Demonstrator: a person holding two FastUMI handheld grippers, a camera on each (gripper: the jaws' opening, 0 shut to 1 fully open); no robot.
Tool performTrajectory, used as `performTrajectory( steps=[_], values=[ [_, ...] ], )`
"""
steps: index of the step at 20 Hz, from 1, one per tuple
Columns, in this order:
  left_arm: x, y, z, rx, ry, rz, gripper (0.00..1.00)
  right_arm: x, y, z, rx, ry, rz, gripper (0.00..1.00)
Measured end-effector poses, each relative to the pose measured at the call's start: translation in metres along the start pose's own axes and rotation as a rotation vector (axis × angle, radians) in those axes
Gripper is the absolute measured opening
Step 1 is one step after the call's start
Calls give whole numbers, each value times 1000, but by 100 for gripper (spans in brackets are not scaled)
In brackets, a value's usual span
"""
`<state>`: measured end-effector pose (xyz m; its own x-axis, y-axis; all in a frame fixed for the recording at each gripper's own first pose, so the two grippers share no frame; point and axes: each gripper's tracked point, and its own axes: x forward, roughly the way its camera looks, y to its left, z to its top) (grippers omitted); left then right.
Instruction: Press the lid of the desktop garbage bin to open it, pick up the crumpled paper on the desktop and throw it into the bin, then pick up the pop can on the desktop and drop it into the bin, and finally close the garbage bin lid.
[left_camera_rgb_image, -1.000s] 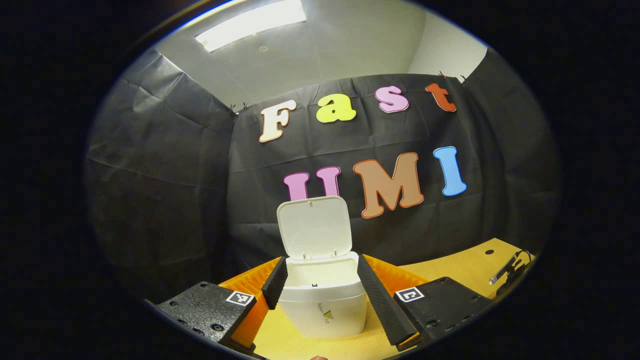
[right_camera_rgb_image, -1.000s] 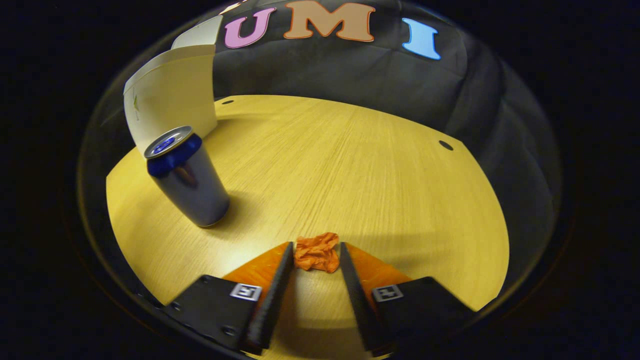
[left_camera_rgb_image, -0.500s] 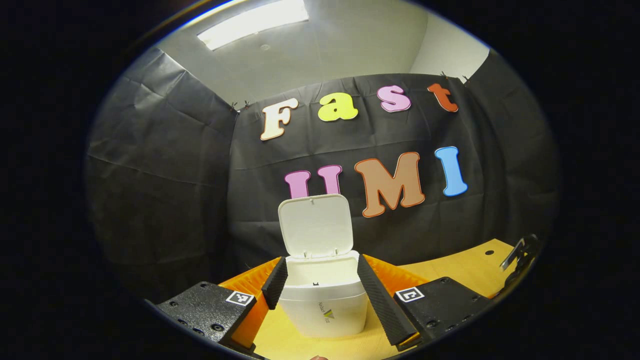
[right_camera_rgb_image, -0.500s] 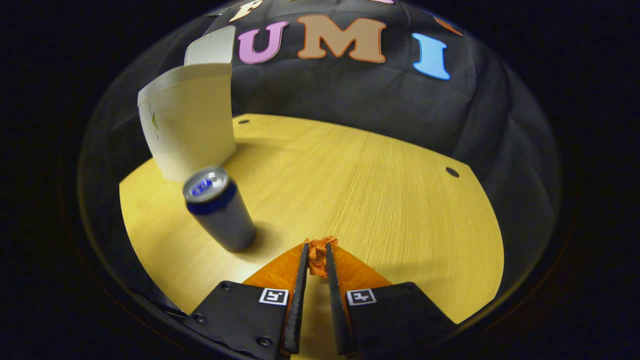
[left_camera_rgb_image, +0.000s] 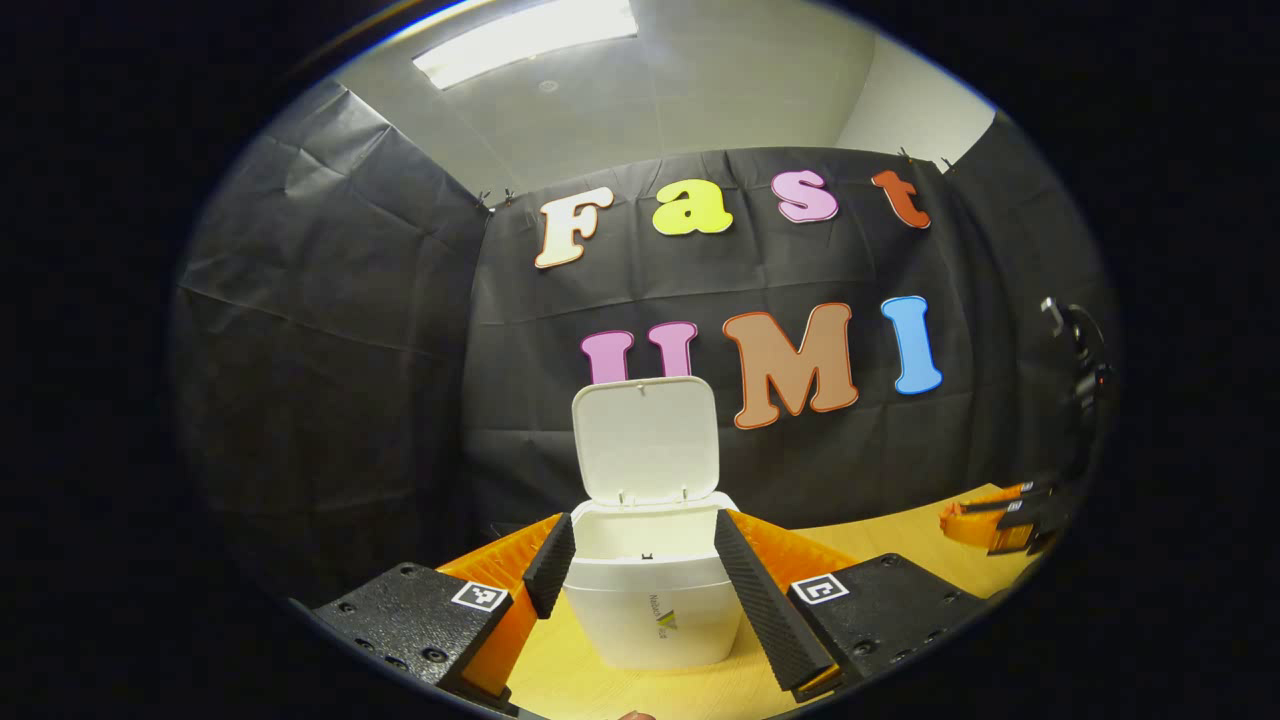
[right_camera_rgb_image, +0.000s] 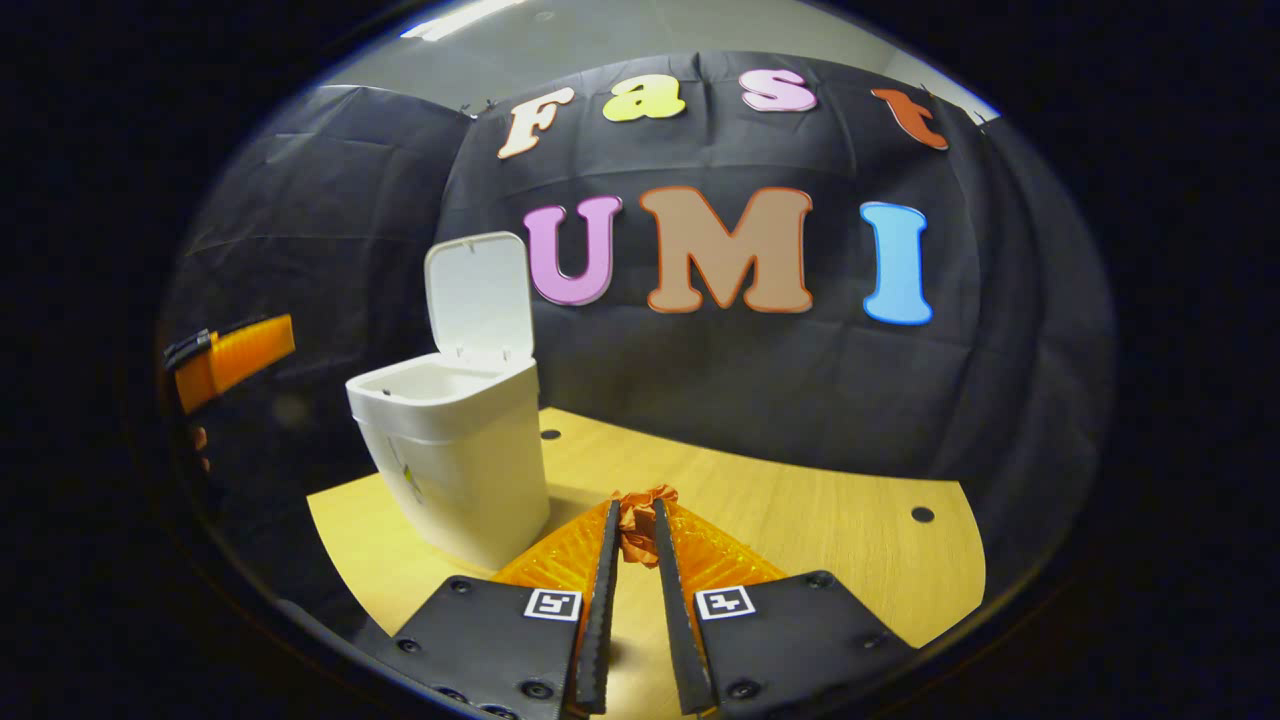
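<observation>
The white desktop bin (left_camera_rgb_image: 653, 597) stands on the wooden table with its lid (left_camera_rgb_image: 647, 438) tipped up and back. My left gripper (left_camera_rgb_image: 640, 560) hangs open just in front of the bin, a finger on either side of its mouth, nothing held. In the right gripper view the bin (right_camera_rgb_image: 455, 460) sits to the left, lid (right_camera_rgb_image: 480, 296) upright. My right gripper (right_camera_rgb_image: 634, 528) is shut on the orange crumpled paper (right_camera_rgb_image: 640, 518), lifted above the table to the right of the bin. The right gripper (left_camera_rgb_image: 1005, 512) shows at the far right in the left gripper view.
The wooden table (right_camera_rgb_image: 800, 530) stretches right of the bin, with small dark holes (right_camera_rgb_image: 922, 514) in its top. Black cloth walls close the back and sides. The left gripper (right_camera_rgb_image: 230, 355) appears at the left edge of the right gripper view.
My right gripper closed on the orange paper, then rose and levelled out toward the bin; the can dropped out of its view. The left gripper drifted slightly and stayed open.
</observation>
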<state>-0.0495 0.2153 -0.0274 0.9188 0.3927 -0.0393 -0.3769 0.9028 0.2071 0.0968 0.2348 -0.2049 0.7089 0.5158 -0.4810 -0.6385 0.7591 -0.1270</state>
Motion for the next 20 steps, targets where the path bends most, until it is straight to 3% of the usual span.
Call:
performTrajectory(
  steps=[4, 9, 15, 20],
  values=[
    [-4, 29, -9, -5, 14, 35, 87, 12, 55, 56, -31, -94, 90, 27],
    [-1, 64, -22, -14, 36, 62, 87, 52, 115, 97, -95, -153, 174, 28],
    [1, 94, -44, -23, 81, 48, 87, 111, 175, 115, -90, -137, 224, 29],
    [1, 113, -51, -30, 94, 51, 87, 144, 206, 110, -127, -96, 217, 29]
  ],
)
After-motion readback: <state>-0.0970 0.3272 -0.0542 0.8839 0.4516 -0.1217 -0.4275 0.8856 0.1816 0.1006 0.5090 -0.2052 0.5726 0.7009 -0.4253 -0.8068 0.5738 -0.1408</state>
